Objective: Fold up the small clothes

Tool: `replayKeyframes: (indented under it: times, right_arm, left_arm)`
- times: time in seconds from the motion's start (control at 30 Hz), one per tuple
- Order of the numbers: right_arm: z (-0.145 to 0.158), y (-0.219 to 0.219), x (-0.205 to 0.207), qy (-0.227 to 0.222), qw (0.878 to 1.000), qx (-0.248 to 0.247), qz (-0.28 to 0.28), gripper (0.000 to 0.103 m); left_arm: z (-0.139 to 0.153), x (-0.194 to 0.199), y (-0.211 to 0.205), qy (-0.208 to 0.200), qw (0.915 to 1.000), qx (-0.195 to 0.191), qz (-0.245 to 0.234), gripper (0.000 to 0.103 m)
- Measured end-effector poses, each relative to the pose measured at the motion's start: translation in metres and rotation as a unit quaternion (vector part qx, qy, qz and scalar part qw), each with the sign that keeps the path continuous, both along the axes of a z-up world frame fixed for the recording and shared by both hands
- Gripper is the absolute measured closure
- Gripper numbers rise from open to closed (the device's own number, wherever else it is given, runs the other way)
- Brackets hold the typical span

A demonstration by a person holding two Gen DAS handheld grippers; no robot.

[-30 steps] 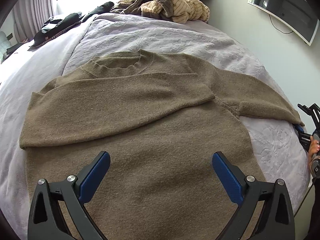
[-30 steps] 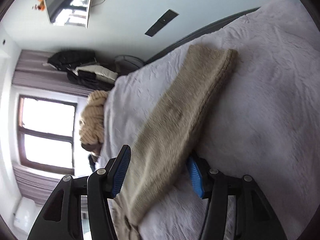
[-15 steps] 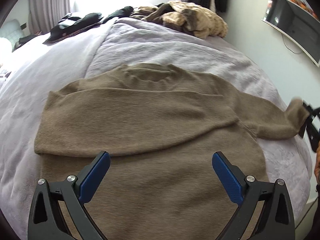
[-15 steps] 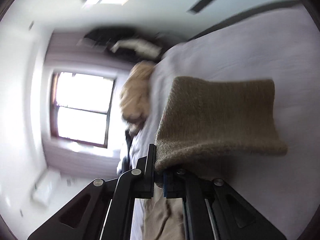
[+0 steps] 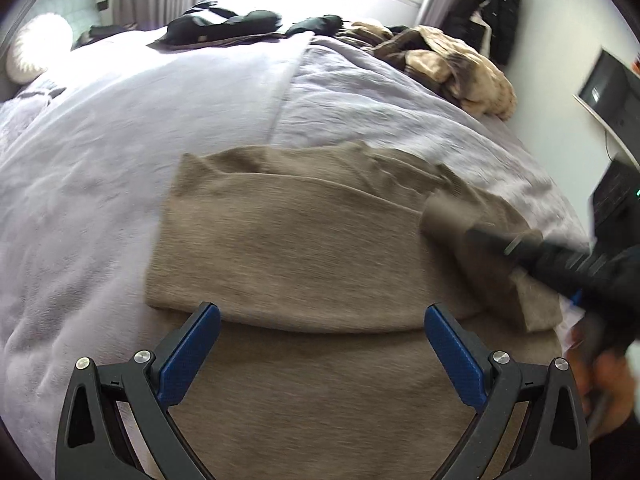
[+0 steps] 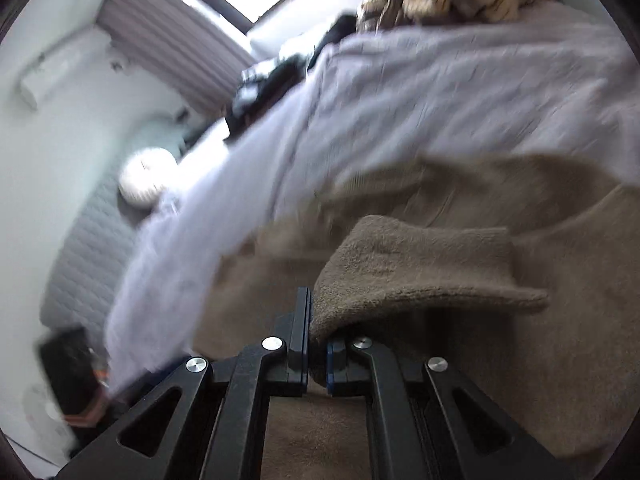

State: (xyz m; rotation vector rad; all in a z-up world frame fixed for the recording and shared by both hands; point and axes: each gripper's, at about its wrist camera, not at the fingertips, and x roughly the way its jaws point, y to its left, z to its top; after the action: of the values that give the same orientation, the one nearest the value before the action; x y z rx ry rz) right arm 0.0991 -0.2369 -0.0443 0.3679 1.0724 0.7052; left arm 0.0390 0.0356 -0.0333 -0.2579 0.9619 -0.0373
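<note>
Two claws over the bed (image 5: 120,152), and your right claw (image 6: 316,344) is clenched on the cuff (image 6: 424,268) of the sweater's (image 5: 304,256) sleeve, the knit pinched between its pads and lifted above the body of the garment. From the left wrist view that claw (image 5: 480,236) is blurred, coming in from the right side with the cuff (image 5: 444,216) over the sweater's right shoulder. Your left claw (image 5: 322,340) hangs released, jaws wide apart, nothing between them, above the sweater's near half. One sleeve lies folded across the chest. Far off, a heap of clothes (image 5: 448,64) sits by the window.
</note>
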Motion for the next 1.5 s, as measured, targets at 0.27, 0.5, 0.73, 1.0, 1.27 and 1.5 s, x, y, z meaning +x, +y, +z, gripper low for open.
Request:
replayKeyframes:
  times: [0.27, 0.5, 0.73, 1.0, 1.27, 1.5]
  right_arm:
    - [-0.021, -0.027, -0.008, 0.05, 0.996, 0.035, -0.059, 0.064]
    - [-0.005, -0.034, 0.001, 0.021, 0.993, 0.037, -0.107, 0.095]
    - [0.002, 0.072, -0.024, -0.019, 0.994, -0.076, 0.08, 0.07]
    - [0.008, -0.01, -0.051, 0.032, 0.999, -0.014, 0.01, 0.054]
    - [0.001, -0.113, -0.075, 0.066, 0.992, 0.058, -0.09, 0.053]
    - [-0.02, -0.186, -0.088, 0.101, 0.964, 0.121, -0.215, 0.047]
  left_arm:
    - [-0.008, 0.01, 0.025, -0.013, 0.9997, -0.019, 0.008, 0.001]
    - [-0.006, 0.012, 0.045, -0.04, 0.9946, -0.095, 0.005, 0.001]
    - [-0.009, 0.012, 0.071, -0.043, 0.987, -0.155, 0.001, 0.001]
    - [-0.024, 0.028, 0.042, 0.004, 0.984, -0.171, -0.051, 0.001]
    - [-0.041, 0.053, 0.01, 0.053, 0.9773, -0.193, -0.07, 0.001]
    - [-0.04, 0.064, 0.01, 0.059, 0.9738, -0.213, -0.055, 0.096]
